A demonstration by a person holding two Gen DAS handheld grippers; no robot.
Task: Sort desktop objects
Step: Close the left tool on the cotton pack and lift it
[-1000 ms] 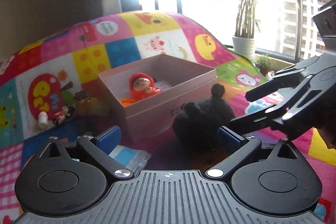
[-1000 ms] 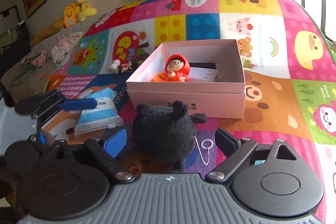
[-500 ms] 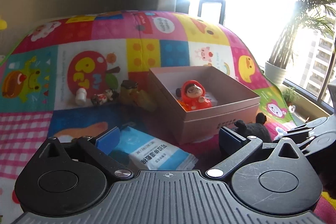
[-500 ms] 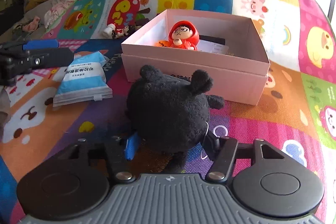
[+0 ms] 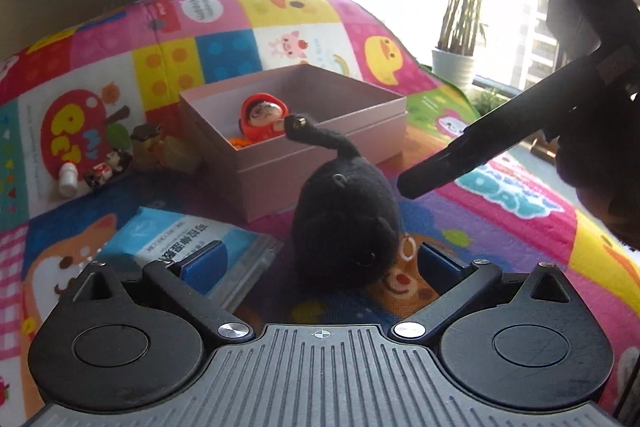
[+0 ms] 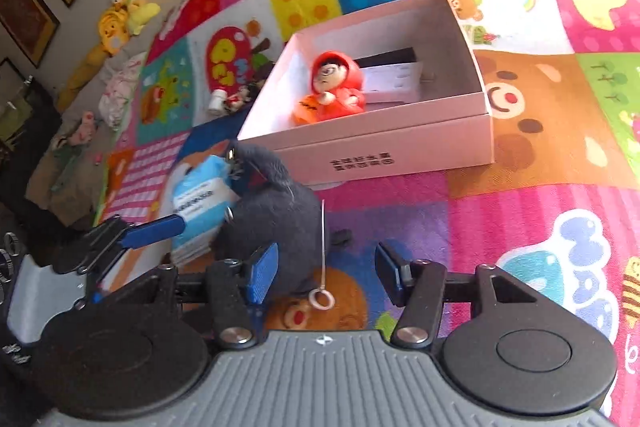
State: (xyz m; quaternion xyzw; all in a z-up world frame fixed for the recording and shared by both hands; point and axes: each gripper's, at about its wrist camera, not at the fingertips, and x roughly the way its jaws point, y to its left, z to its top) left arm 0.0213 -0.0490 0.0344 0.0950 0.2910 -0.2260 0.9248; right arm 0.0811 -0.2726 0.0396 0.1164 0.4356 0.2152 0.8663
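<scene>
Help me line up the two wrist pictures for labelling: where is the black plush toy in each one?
Left wrist: black plush toy at centre, just ahead of the open fingers, in front of the pink box.
Right wrist: plush at lower left of centre, against the left pad, below the box's near left corner.
Shared landmark: the red-hooded figure inside the box.

Black plush toy (image 5: 346, 215), pink box (image 6: 400, 143), red-hooded figurine (image 6: 336, 87), multicoloured patchwork mat (image 6: 540, 195).
</scene>
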